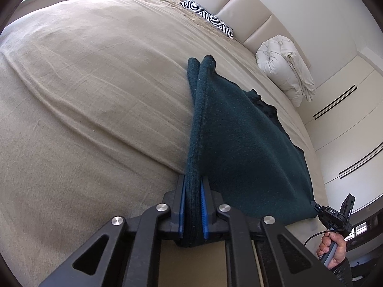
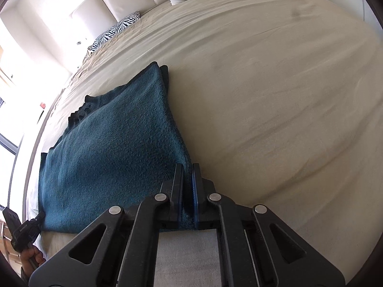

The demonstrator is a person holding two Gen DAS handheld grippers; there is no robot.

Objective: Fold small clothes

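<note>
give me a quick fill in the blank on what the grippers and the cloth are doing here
1. Both grippers are shut on the ____ cloth.
2. The cloth lies on a ____ bedsheet.
3. The pillow near the headboard has a ____ pattern.
4. The left gripper and right gripper each pinch a ____ of the cloth.

Missing words: teal; beige; zebra; corner

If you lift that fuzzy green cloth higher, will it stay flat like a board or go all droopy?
Probably droopy: the teal cloth already sags between the left tool and right tool. Its fuzzy, thick weave likely grips rather than slips. It looks soft, unlikely to break.
</note>
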